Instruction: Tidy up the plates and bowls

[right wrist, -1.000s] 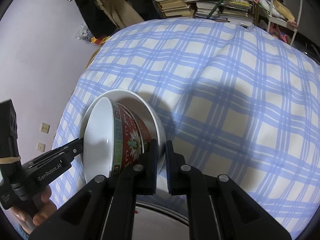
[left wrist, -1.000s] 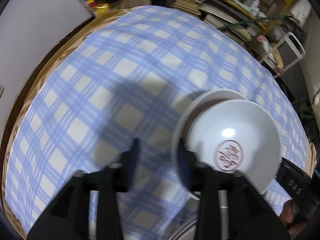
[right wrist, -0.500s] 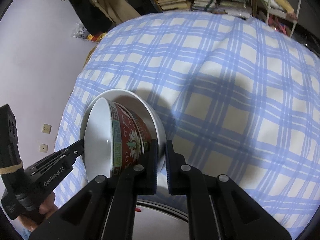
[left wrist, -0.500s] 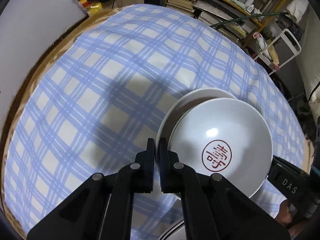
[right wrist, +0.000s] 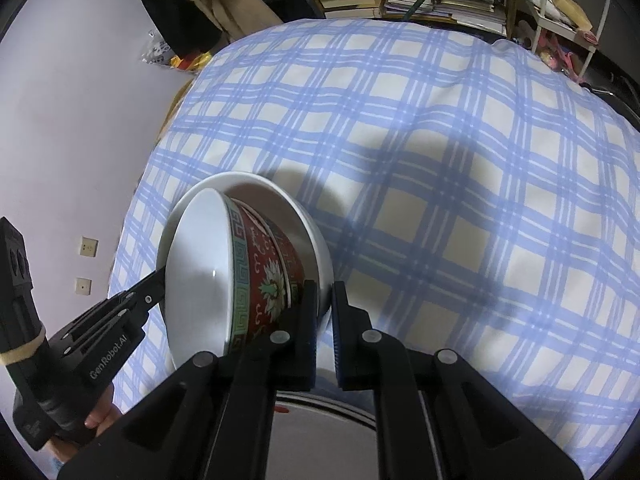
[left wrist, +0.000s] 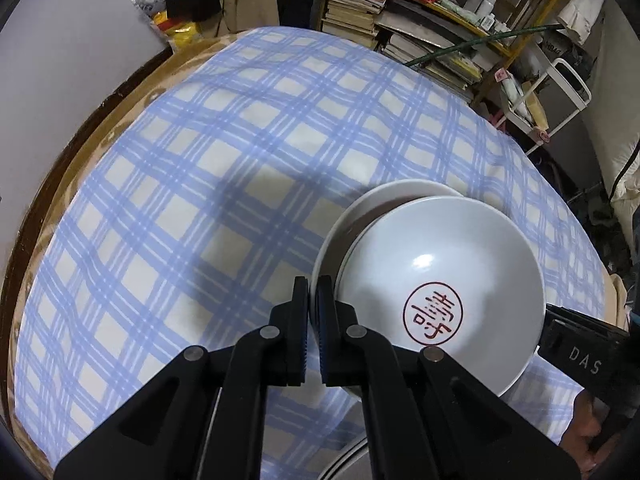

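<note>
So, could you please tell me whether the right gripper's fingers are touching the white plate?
Touching. The right wrist view shows the rim of the white plate pinched between the fingers of the right gripper.

Red-patterned bowl (right wrist: 262,276) with white inside, nested in white plate (right wrist: 316,248), both tilted, at seven o'clock.

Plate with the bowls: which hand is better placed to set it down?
Right, probably. The right gripper is shut on the plate rim, carrying the bowls. The left gripper is shut too, but its hold is unclear.
</note>
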Action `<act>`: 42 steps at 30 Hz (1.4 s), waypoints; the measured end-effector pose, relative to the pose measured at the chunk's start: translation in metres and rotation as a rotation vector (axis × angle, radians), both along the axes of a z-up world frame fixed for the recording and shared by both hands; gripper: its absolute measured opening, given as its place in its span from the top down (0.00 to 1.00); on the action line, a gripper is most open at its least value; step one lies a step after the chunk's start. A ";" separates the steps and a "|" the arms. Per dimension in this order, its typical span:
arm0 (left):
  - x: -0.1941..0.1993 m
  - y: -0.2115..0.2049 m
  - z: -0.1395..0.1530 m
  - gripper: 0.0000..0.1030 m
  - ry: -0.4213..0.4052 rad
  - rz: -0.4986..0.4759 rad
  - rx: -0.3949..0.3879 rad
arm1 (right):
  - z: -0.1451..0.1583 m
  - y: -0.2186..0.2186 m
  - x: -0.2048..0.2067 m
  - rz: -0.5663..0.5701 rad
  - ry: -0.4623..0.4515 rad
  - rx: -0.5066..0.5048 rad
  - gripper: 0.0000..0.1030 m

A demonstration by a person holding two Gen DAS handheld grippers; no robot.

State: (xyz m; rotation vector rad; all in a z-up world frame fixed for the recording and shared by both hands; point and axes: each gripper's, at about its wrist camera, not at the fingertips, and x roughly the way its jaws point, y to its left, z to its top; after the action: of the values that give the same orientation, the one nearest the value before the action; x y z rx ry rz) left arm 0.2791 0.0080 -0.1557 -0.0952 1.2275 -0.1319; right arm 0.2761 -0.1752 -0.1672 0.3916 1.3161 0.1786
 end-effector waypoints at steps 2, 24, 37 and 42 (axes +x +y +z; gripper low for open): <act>0.002 0.002 0.001 0.98 0.011 0.001 -0.009 | 0.001 0.000 0.000 -0.004 0.004 -0.005 0.89; -0.006 -0.004 -0.008 0.97 0.047 0.001 -0.012 | -0.004 -0.016 -0.009 -0.035 0.050 0.022 0.90; -0.007 0.002 -0.016 0.97 0.037 -0.012 -0.032 | -0.006 -0.009 -0.006 0.070 -0.039 -0.021 0.89; -0.005 0.010 -0.020 0.97 0.060 0.021 -0.072 | -0.008 -0.012 -0.003 0.015 -0.064 0.014 0.89</act>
State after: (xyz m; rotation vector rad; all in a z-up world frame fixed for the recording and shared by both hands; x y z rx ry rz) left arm 0.2740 0.0183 -0.1760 -0.1764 1.2817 -0.1558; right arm 0.2736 -0.1876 -0.1754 0.3853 1.2559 0.2114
